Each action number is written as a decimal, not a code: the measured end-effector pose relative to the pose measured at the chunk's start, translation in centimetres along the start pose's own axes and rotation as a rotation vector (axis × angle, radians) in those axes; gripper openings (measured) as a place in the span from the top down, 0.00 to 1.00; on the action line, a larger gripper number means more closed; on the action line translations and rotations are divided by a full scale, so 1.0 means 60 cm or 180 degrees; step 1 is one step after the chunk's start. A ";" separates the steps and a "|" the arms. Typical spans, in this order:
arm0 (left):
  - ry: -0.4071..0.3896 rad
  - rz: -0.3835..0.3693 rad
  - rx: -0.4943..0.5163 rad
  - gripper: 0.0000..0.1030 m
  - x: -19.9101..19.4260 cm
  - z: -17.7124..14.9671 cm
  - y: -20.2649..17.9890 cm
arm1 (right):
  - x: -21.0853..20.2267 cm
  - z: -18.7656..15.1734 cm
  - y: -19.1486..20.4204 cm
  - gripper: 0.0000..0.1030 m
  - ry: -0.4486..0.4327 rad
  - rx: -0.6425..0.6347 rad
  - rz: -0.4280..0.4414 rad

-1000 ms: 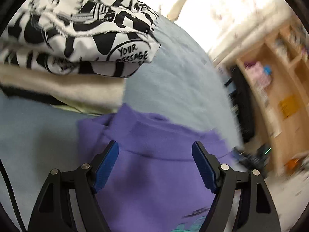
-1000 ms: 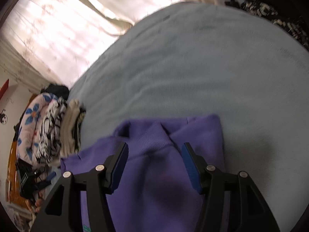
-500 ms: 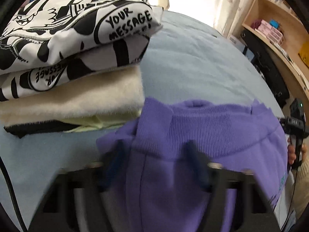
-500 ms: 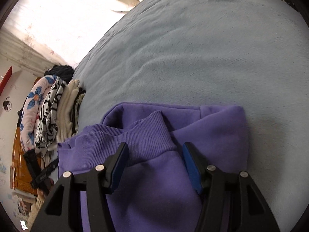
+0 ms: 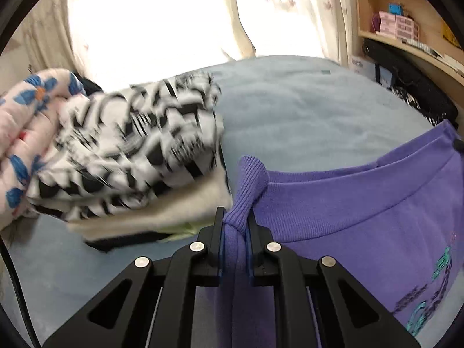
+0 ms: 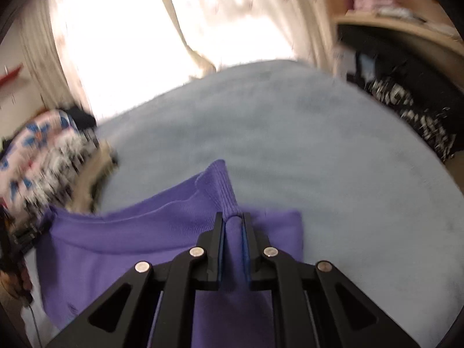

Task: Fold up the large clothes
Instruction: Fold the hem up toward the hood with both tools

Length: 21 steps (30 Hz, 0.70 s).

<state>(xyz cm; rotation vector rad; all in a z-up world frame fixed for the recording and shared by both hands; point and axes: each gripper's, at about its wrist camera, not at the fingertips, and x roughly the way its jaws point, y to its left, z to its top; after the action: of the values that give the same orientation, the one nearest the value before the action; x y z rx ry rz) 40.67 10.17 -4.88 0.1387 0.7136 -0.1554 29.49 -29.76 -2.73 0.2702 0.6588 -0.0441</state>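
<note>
- Along the left edge of the blue-grey bed [image 5: 304,110] sits a stack of folded clothes [image 5: 139,156], floral piece outermost, black-and-white print beside it, cream beneath.
- The left gripper [image 5: 235,226] has just closed and is clenched on the ribbed hem of the purple sweatshirt [image 5: 362,217], right beside that stack.
- The sweatshirt's hem hangs taut between both claws, its body trailing toward the bed's near edge.
- The right gripper [image 6: 233,226] has likewise just closed, grasping the ribbed band at the garment's other corner.
- I'd keep both hands level and equally tensioned, carrying the hem over evenly without brushing the stack.
</note>
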 end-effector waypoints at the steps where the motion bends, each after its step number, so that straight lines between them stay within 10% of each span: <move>1: -0.0058 0.0044 -0.0012 0.91 -0.014 0.005 0.001 | -0.028 0.006 0.007 0.91 -0.0142 -0.0029 -0.0027; 6: -0.0189 0.0071 -0.0435 0.91 -0.036 0.031 0.025 | -0.056 0.032 0.020 0.91 -0.0391 -0.0039 -0.0138; 15: 0.0423 0.0009 -0.0728 0.91 0.157 -0.047 0.008 | 0.203 -0.035 -0.047 0.91 0.0622 0.0125 -0.0672; 21: 0.0422 -0.0087 -0.0810 0.89 0.191 -0.084 0.010 | 0.235 -0.057 -0.045 0.89 0.0597 0.0026 -0.0733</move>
<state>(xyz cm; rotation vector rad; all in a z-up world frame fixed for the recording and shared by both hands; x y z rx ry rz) 46.11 10.59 -16.16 -0.1049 0.8612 -0.0809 38.24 -30.82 -14.57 0.2067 0.8743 -0.2444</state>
